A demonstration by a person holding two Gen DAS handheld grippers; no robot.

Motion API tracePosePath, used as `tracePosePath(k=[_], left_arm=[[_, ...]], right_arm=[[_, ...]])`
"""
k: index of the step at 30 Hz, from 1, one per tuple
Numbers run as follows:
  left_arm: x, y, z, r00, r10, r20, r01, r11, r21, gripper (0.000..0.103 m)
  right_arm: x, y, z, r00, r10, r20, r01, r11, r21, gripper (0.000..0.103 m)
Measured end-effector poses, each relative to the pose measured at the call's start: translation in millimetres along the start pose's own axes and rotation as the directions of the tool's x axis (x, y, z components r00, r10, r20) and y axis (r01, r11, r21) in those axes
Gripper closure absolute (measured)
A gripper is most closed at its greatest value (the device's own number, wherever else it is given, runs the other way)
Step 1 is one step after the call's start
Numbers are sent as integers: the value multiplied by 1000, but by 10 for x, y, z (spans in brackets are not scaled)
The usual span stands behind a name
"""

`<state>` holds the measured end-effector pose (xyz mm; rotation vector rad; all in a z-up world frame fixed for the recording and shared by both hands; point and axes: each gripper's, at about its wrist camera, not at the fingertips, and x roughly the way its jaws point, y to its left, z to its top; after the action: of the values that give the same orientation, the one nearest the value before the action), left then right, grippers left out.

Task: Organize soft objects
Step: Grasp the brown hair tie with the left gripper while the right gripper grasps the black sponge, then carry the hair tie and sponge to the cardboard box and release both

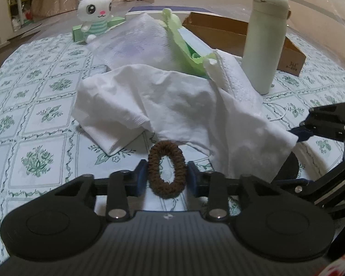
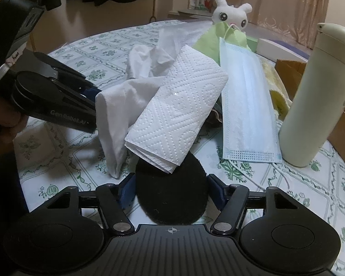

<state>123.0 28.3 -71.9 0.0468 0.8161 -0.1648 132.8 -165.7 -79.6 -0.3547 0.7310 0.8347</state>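
My left gripper (image 1: 167,177) is shut on a brown hair scrunchie (image 1: 167,171), its blue pads pressing both sides, low over the tablecloth. Just beyond lies a crumpled white cloth (image 1: 154,101) in a heap with a green cloth (image 1: 179,39) and a paper towel (image 1: 237,78). My right gripper (image 2: 171,195) is closed on a black round fuzzy pad (image 2: 172,193), which lies under a folded embossed paper towel (image 2: 179,110). A pale blue face mask (image 2: 246,105) and the white cloth (image 2: 117,115) lie beside it. A white plush bunny (image 1: 93,11) stands at the back.
A tall pale green flask (image 1: 264,39) stands upright at the right, also in the right wrist view (image 2: 317,96). A brown cardboard box (image 1: 223,32) lies behind it, a green box (image 1: 77,33) behind the bunny. The floral tablecloth (image 1: 34,115) covers the table.
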Motion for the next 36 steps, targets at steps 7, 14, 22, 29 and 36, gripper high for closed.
tracePosePath(k=[7, 14, 22, 29, 36], left_arm=[[-152, 9, -56, 1000, 6, -5, -6, 1000, -18, 85], [-377, -31, -94, 1000, -4, 15, 4, 1000, -26, 86], [-593, -146, -20, 997, -38, 60, 39, 999, -7, 86], [-676, -254, 48, 995, -63, 83, 61, 998, 29, 86], [-733, -353, 97, 991, -90, 94, 86, 995, 49, 86]], right_arm=[[-167, 50, -105, 998, -60, -28, 61, 997, 46, 39], [-456, 10, -302, 984, -171, -54, 177, 976, 131, 39], [-808, -118, -465, 952, -295, -78, 305, 918, 253, 39], [-1068, -220, -610, 917, -386, -102, 398, 873, 283, 39], [-1319, -383, -729, 898, -429, -97, 434, 831, 349, 39]])
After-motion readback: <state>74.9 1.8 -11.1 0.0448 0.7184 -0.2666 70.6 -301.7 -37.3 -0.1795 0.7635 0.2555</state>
